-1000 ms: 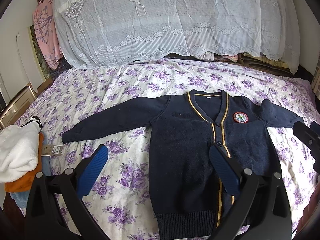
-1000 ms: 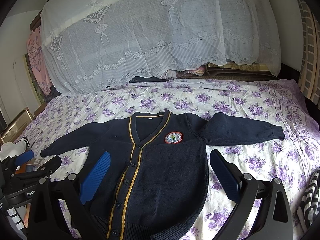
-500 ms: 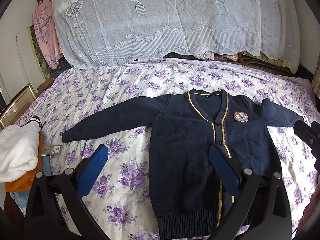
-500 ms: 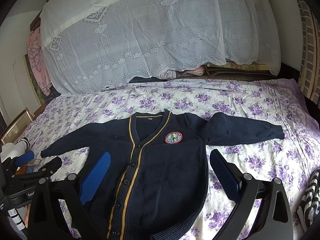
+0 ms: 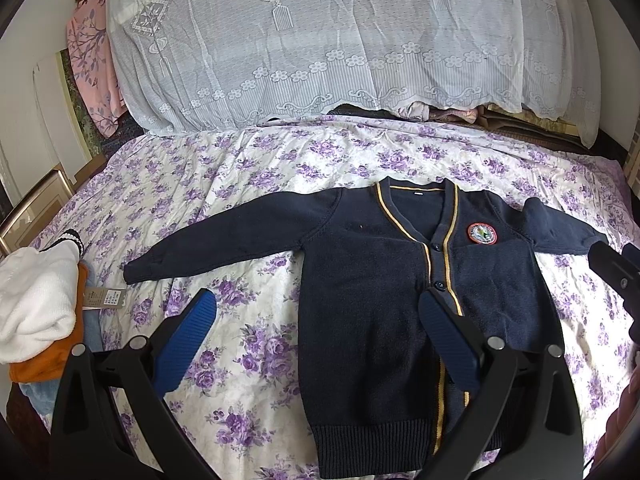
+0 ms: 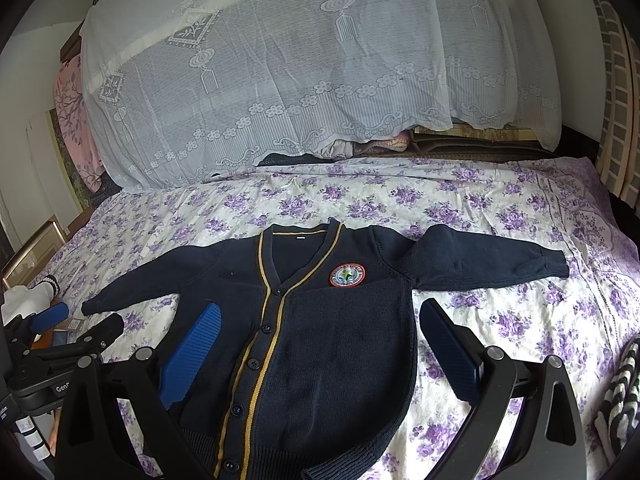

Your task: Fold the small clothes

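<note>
- Your bed (image 5: 256, 184) carries everything here, under a purple-flowered sheet (image 6: 500, 320), with a white lace cover (image 5: 320, 40) draped over the pile at its 12 o'clock end.
- You have the navy cardigan (image 5: 372, 300) lying flat and face up on the sheet, buttoned, both sleeves stretched out toward 9 and 3 o'clock, its round badge (image 6: 347, 275) on the chest.
- At 9 o'clock in your left wrist view, a stack of white and orange clothes (image 5: 36, 312) sits at the bed's edge, well apart from the cardigan's cuff.
- Your left gripper (image 5: 316, 336) hangs above the cardigan's left half, jaws spread wide, holding nothing.
- Your right gripper (image 6: 320, 348) hangs over the cardigan's body, jaws likewise spread wide and holding nothing.
</note>
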### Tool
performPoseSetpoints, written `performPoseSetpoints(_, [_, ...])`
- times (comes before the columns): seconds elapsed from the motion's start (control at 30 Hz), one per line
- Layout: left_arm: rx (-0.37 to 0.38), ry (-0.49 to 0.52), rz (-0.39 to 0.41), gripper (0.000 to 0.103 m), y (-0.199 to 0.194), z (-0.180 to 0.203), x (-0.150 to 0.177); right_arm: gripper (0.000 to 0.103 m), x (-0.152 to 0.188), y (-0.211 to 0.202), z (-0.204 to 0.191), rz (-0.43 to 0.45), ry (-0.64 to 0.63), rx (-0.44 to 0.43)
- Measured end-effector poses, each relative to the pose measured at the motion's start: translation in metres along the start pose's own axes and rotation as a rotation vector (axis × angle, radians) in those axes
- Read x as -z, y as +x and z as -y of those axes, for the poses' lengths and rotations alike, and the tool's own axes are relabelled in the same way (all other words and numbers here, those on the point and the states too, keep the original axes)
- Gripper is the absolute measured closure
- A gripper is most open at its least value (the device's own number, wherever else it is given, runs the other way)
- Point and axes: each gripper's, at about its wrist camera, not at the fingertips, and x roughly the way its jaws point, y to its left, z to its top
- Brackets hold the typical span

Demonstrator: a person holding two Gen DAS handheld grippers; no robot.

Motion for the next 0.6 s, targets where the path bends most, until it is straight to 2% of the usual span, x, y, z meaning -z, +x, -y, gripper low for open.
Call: performPoseSetpoints(0.6, [0.002,-0.002,-0.003,0.004,0.0005,-0.003,0.0056,0.003,0.0004,0.0011,0.0,-0.001,0.0,-0.001])
